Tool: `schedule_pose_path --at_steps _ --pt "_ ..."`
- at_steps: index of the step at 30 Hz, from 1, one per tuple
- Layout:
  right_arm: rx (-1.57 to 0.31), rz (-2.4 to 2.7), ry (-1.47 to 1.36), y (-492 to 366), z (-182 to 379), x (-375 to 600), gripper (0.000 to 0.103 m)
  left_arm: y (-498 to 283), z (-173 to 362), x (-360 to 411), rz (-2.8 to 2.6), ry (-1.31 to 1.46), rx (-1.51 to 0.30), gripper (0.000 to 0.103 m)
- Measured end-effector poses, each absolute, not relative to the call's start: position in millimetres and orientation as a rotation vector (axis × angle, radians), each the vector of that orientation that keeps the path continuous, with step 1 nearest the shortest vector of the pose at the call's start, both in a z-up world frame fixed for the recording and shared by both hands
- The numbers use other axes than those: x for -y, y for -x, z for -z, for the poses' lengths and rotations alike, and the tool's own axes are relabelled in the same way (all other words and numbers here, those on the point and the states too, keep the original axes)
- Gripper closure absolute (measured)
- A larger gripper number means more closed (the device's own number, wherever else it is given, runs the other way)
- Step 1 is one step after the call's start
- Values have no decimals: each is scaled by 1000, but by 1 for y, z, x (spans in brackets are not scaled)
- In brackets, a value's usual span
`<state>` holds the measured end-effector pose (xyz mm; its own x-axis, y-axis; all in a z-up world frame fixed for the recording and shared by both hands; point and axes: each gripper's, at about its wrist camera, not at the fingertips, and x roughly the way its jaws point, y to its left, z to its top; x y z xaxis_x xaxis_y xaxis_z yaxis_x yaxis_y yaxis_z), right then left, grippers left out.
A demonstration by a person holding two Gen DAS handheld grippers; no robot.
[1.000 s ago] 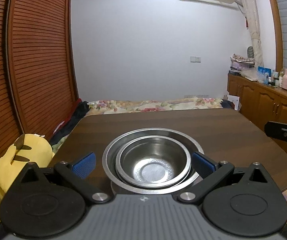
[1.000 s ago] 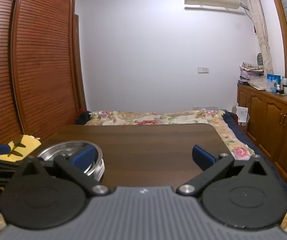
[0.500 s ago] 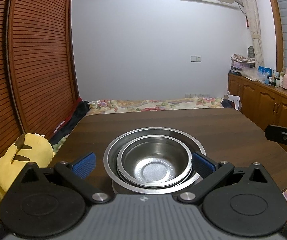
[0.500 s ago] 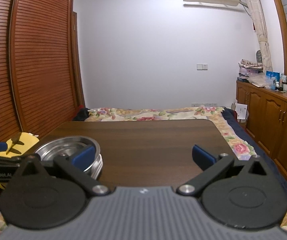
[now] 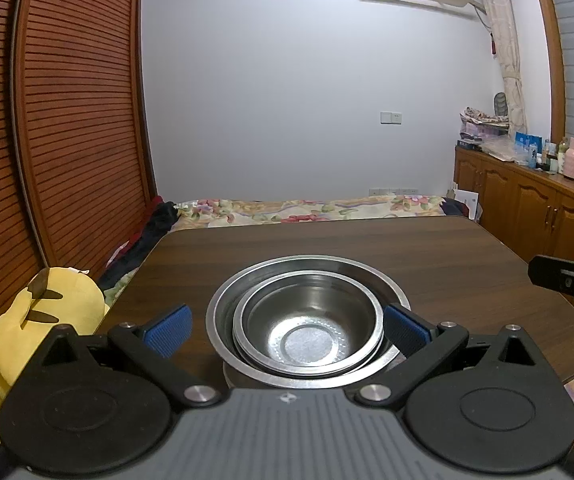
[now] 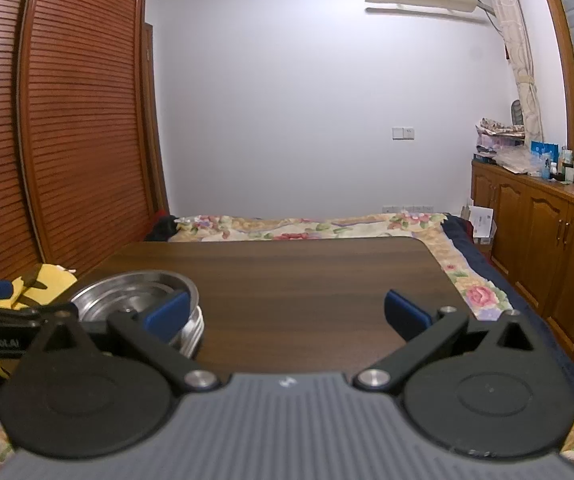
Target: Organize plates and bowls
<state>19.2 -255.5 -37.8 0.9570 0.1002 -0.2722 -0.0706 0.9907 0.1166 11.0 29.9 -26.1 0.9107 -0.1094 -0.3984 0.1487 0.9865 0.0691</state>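
A stack of steel bowls (image 5: 307,320) stands on the dark wooden table (image 5: 447,264), a smaller bowl nested in a wider one. My left gripper (image 5: 287,326) is open, its blue pads on either side of the stack near its front rim, holding nothing. In the right wrist view the same stack (image 6: 135,296) is at the left, partly behind the left blue pad. My right gripper (image 6: 287,312) is open and empty over bare table to the right of the stack.
A yellow plush toy (image 5: 39,320) lies off the table's left edge by the slatted wardrobe (image 5: 67,120). A floral bed (image 6: 307,226) lies beyond the far edge. Wooden cabinets (image 6: 547,232) with bottles line the right wall. The right gripper's body (image 5: 567,276) shows at right.
Both views have shifted slightly: the right gripper has risen or drawn back a little, so the stack sits slightly more to the right in its view. The bowls have not moved.
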Motion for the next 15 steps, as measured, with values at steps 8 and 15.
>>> schedule_pose_path --at_steps 8,15 --pt "-279 -86 -105 -19 38 256 0 -11 26 -30 132 -101 -403 0" --pt "-281 -88 -107 -19 38 257 0 -12 26 -32 129 -101 -403 0"
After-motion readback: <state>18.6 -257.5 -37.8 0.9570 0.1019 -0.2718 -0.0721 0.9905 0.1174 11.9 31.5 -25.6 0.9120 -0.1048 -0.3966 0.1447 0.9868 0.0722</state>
